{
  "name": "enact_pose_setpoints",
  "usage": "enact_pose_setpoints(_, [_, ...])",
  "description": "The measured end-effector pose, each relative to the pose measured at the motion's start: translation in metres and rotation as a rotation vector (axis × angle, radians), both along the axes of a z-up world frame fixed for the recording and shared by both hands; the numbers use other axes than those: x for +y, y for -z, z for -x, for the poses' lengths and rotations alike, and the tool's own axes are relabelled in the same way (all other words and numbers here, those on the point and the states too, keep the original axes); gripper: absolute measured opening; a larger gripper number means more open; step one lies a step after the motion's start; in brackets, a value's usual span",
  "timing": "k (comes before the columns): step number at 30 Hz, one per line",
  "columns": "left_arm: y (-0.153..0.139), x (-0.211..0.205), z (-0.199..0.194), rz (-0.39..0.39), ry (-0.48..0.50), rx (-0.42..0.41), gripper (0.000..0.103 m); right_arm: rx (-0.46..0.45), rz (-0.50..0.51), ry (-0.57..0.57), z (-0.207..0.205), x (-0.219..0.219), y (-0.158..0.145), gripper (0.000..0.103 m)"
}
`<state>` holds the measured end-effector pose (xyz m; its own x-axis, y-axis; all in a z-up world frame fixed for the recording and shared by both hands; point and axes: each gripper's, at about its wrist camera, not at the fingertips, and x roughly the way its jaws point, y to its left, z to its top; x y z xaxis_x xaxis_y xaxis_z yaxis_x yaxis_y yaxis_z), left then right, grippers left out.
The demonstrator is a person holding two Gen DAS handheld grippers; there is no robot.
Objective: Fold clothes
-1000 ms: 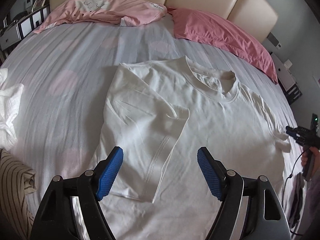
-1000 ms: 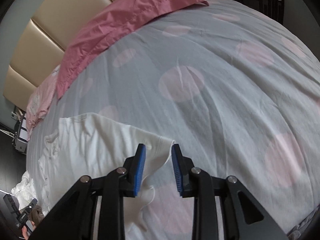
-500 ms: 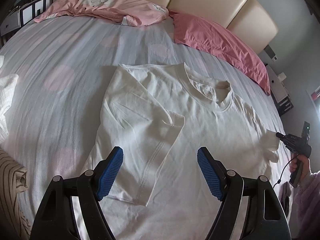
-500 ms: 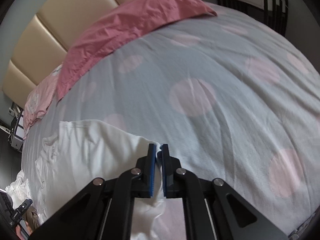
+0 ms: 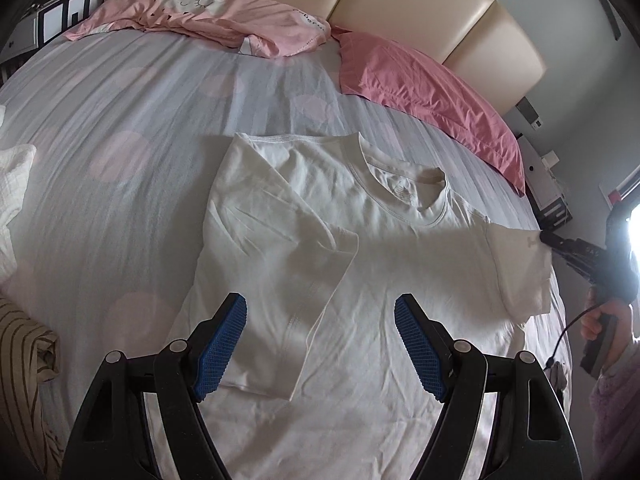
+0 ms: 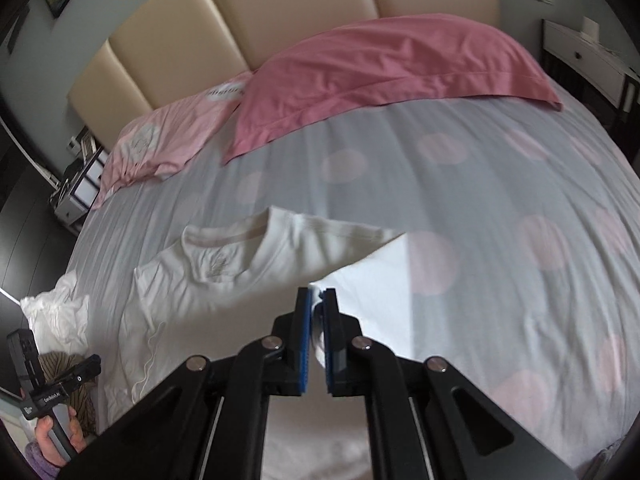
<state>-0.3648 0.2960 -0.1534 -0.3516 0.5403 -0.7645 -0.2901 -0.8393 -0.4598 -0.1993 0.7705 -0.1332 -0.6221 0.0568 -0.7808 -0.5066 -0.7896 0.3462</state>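
One sleeve (image 6: 352, 236), flat earlier, now hangs lifted, clamped in the right tool (image 6: 317, 300); left tool (image 5: 320, 344) gapes.

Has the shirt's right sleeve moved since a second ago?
Yes. The right gripper shut on the sleeve and lifted it off the bedsheet, toward the collar.

Bed (image 5: 120, 92) in grey sheet with pale pink dots, white T-shirt (image 5: 360, 280) spread mid-bed with one side folded in, two pink pillows (image 5: 432, 92) along the head edge, white cloth (image 5: 12, 184) and striped garment (image 5: 24, 368) at the left edge
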Motion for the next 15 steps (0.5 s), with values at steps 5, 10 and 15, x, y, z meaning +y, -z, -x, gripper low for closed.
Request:
enact_pose_setpoints(5, [0.007,-0.008,0.004,-0.011,-0.005,-0.020,0.078,-0.052,0.034,-0.033,0.026,-0.024,0.033,0.005])
enact_pose_setpoints(10, [0.016,-0.002,0.007,-0.003,0.023,-0.035,0.078,-0.116,0.082,-0.063,0.040,-0.037,0.071,0.006])
enact_pose_setpoints(15, [0.020,0.006,0.007,0.010,0.052,-0.042,0.078,-0.138,0.092,-0.097,0.036,-0.042,0.079,0.009])
